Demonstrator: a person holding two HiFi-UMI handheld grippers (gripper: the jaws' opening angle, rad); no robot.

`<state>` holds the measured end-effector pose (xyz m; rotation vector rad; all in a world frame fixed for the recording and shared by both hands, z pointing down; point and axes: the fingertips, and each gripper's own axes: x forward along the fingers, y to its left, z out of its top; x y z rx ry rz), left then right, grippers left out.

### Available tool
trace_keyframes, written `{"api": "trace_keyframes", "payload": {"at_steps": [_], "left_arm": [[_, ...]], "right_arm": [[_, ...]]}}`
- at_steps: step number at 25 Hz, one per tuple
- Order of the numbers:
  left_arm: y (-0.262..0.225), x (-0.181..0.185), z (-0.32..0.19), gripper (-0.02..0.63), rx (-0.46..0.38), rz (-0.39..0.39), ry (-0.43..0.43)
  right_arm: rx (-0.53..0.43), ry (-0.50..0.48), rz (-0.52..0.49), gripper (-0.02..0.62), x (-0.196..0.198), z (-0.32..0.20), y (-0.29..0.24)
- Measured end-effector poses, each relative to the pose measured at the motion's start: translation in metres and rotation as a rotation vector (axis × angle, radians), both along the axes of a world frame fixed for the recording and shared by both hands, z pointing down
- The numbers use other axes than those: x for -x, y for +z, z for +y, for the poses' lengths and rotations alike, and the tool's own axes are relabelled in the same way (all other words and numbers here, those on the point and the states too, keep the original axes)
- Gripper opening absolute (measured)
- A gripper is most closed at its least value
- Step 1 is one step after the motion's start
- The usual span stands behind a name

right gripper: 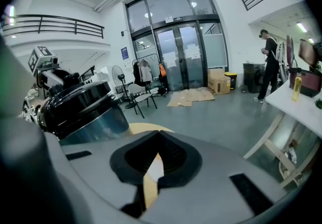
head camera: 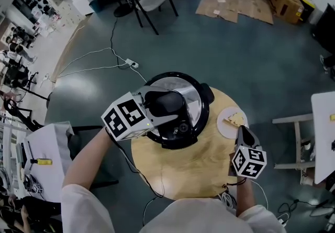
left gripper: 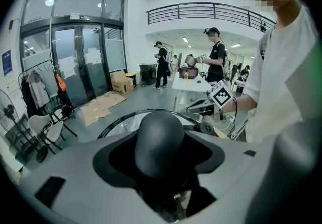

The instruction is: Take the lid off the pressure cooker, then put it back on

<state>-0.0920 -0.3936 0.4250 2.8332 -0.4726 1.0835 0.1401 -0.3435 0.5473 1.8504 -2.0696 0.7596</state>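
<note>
At the left, the left gripper is reached in over the pressure cooker, which is stood on the far part of the round wooden surface. Its jaws are closed round the dark rounded handle at the middle of the lid, and the handle is seen filling the space between the pads. The lid is seen lying on the pot, and from the side it appears level, with no gap that can be made out. The step in hand is judged to be the handling of the lid at the pot's rim; whether it is about to be freed or is being seated cannot be told. If it is to be removed, a turn of the handle to unlock it is probably called for, then a straight lift. If it is being refitted, it must be aligned and turned until locked.

Further right, a white plate with something pale yellow on it is set near the surface's edge. Just beside it the right gripper is held with its jaws closed and nothing between them.
</note>
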Motion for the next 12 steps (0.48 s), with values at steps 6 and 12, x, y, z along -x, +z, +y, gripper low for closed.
{"api": "trace_keyframes", "payload": {"at_steps": [6,12], "left_arm": [[0.0033,-0.0013,-0.0004,0.271,0.031,0.012,0.008],[0.0075,-0.0024,-0.0025,0.272,0.058,0.034,0.009]], "right_arm": [[0.005,0.016,0.005,0.0,-0.005,0.0007,-0.0025],[0.009,0.022,0.009,0.0,-0.006,0.0017,-0.001]]}}
